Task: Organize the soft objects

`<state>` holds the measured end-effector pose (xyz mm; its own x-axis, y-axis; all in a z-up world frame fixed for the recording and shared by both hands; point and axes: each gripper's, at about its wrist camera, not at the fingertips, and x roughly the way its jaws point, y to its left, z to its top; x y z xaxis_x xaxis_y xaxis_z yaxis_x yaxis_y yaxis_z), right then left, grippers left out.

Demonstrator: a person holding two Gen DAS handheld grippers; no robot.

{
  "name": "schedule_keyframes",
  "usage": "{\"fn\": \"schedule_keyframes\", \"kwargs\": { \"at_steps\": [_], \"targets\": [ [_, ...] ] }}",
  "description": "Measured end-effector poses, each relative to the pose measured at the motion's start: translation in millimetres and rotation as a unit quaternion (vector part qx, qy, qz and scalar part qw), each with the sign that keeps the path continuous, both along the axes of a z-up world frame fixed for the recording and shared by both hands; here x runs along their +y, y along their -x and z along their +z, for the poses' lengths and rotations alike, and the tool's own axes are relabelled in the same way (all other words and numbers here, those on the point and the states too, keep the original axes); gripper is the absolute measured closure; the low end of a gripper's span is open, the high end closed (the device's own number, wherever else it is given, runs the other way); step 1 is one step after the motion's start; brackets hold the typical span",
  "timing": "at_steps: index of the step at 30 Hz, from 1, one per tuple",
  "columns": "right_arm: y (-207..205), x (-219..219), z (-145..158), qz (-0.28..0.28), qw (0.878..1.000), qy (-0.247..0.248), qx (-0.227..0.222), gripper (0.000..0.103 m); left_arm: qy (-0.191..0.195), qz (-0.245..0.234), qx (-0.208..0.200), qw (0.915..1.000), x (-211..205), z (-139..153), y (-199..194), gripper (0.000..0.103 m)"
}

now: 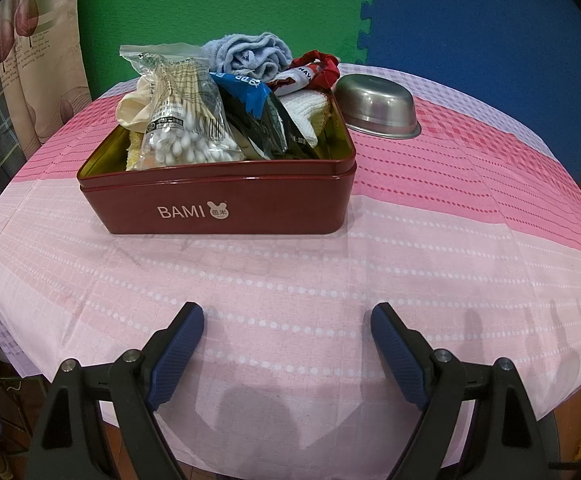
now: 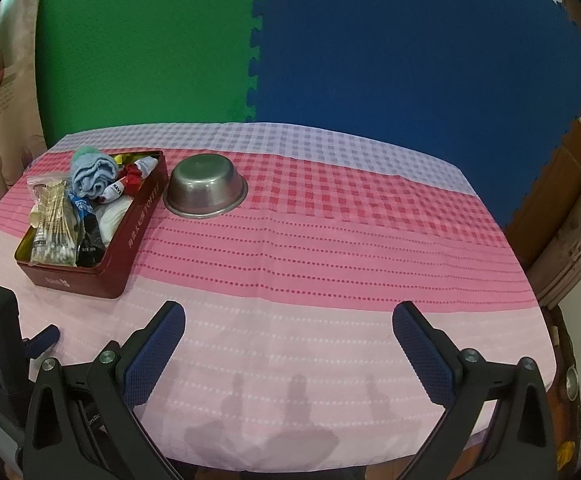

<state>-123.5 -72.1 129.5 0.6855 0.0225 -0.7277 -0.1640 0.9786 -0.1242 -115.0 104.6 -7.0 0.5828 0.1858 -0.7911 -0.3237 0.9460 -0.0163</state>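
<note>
Tin [image 1: 226,212] shows its BAMI logo only in left view; each hand-held gripper [image 1: 286,354] [image 2: 288,354] gapes, released.

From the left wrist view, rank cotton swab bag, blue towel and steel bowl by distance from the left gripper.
Left gripper is open.
1. Cotton swab bag, front left of the tin.
2. Steel bowl, right, beside the tin.
3. Blue towel, back of the tin; close to the bowl's depth.
</note>
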Motion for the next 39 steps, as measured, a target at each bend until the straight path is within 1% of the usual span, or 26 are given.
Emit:
{"fn": "schedule_keyframes", "kwargs": {
  "at_steps": [14,19,23,26,28,30,31,35,37,39],
  "targets": [
    [-2.3,0.1,-5.9,0.0,1.0,-0.001,0.013,0.0,0.0,0.0,0.0,1.0,-0.1,-0.1,0.0,0.015],
    [-4.4,-0.3,-15.0,0.003,1.0,-0.001,0.022,0.0,0.0,0.0,0.0,1.0,-0.2,-0.1,0.1,0.015],
    [-12.4,-5.4,-42.4,-0.001,0.999,0.004,0.036,0.0,0.002,-0.001,0.002,1.0,0.6,-0.3,-0.2,0.015],
    [-20.8,-18.2,-74.2,-0.013,0.998,-0.012,0.065,0.0,0.002,-0.002,0.003,1.0,0.8,-0.7,-0.3,0.015],
    [-23.1,-25.6,-90.8,-0.026,0.997,-0.011,0.072,0.0,0.002,-0.002,0.002,1.0,0.9,-0.6,0.0,0.015],
    [-23.6,-30.0,-101.5,-0.031,0.997,-0.006,0.07,0.0,0.002,-0.003,0.003,1.0,0.9,-0.9,-0.3,0.015],
    [-21.7,-33.3,-103.5,-0.028,0.998,-0.017,0.06,0.0,0.002,-0.003,0.003,1.0,1.3,-1.0,-0.3,0.015],
    [-18.7,-37.1,-105.7,-0.032,0.998,-0.025,0.042,0.0,0.002,-0.002,0.003,1.0,0.7,-1.6,-1.1,0.014],
    [-14.4,-40.2,-108.5,-0.031,0.999,-0.036,0.024,0.0,0.002,-0.002,0.004,1.0,0.2,-1.5,-1.3,0.014],
    [-13.8,-39.1,-108.2,-0.031,0.999,-0.037,0.019,0.0,0.002,-0.002,0.003,1.0,0.3,-1.5,-1.3,0.014]
  ]
}}
